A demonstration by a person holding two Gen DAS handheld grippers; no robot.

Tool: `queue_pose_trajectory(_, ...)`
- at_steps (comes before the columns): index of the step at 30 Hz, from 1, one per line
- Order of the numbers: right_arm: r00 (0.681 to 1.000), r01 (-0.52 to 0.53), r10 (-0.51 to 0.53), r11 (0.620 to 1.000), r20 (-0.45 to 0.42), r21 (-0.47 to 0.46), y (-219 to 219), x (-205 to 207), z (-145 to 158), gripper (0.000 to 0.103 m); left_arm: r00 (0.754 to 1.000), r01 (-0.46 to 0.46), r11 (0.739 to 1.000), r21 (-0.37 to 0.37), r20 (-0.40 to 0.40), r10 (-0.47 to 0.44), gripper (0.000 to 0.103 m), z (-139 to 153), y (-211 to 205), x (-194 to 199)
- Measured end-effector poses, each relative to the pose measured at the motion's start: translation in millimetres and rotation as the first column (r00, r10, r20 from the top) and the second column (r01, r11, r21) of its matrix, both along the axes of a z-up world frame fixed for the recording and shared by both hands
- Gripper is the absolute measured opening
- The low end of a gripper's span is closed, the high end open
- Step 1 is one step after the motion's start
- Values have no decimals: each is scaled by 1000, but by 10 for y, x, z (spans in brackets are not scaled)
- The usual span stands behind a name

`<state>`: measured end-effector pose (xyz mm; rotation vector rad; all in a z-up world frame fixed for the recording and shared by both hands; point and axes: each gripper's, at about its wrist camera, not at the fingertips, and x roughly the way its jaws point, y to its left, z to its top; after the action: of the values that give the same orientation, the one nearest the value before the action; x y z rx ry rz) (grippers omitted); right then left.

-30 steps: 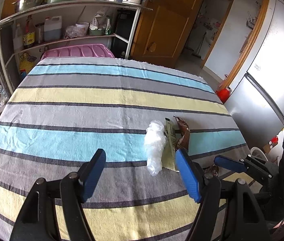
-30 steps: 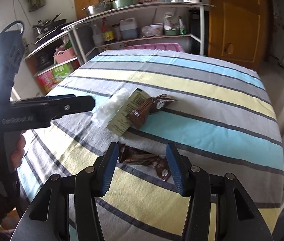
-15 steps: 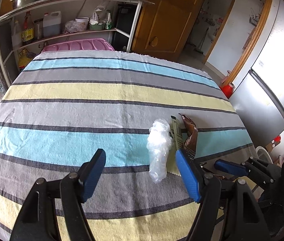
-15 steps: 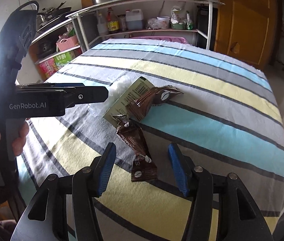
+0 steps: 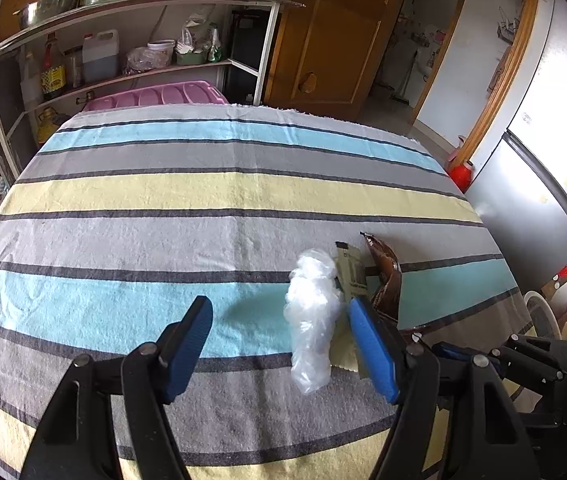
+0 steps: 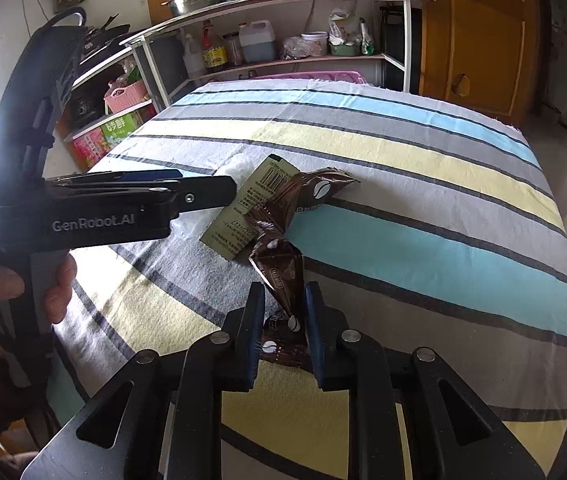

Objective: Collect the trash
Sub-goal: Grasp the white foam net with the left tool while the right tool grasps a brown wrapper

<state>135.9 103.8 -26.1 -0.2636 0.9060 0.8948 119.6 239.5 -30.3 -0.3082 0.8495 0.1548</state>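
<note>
My right gripper [image 6: 283,300] is shut on a brown coffee wrapper [image 6: 281,276] and holds it upright just above the striped cloth [image 6: 403,240]. Beyond it lie a second brown wrapper [image 6: 307,196] and an olive sachet [image 6: 251,208]. My left gripper [image 5: 279,320] is open and empty, low over the cloth, with a crumpled clear plastic bag [image 5: 311,312] between its fingers, near the right one. The sachet [image 5: 349,272] and brown wrapper [image 5: 385,276] lie just right of the bag. The left gripper also shows at the left of the right wrist view [image 6: 203,196].
A metal shelf rack [image 5: 163,32] with bottles, bowls and a kettle stands behind the table. A pink tub [image 5: 155,94] sits at the far edge. A wooden door [image 5: 331,40] and a fridge [image 5: 543,180] stand to the right. A white bin [image 5: 539,316] is by the table's right edge.
My right gripper closed on the brown wrapper and lifted it upright. My left gripper moved forward, so the plastic bag now lies between its fingers.
</note>
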Motion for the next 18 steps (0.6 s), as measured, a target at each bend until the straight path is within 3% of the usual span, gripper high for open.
queue_pose_trajectory(7,1000,3,-3,1000,-4,6,-12,1,-3,20,1000,13,1000,5,5,-13,55,2,-34,41)
queue_pose_trajectory(13,1000,15,-15,1000,-5,14,-38,10,8,20,1000,12,1000,8,4,-12,33,13,-29,37)
queue_pose_trajectory(18,1000,18,-18,1000,15,21,-60,-9,33,20,1000,-4,1000,7,-1,4,31,5,0,22)
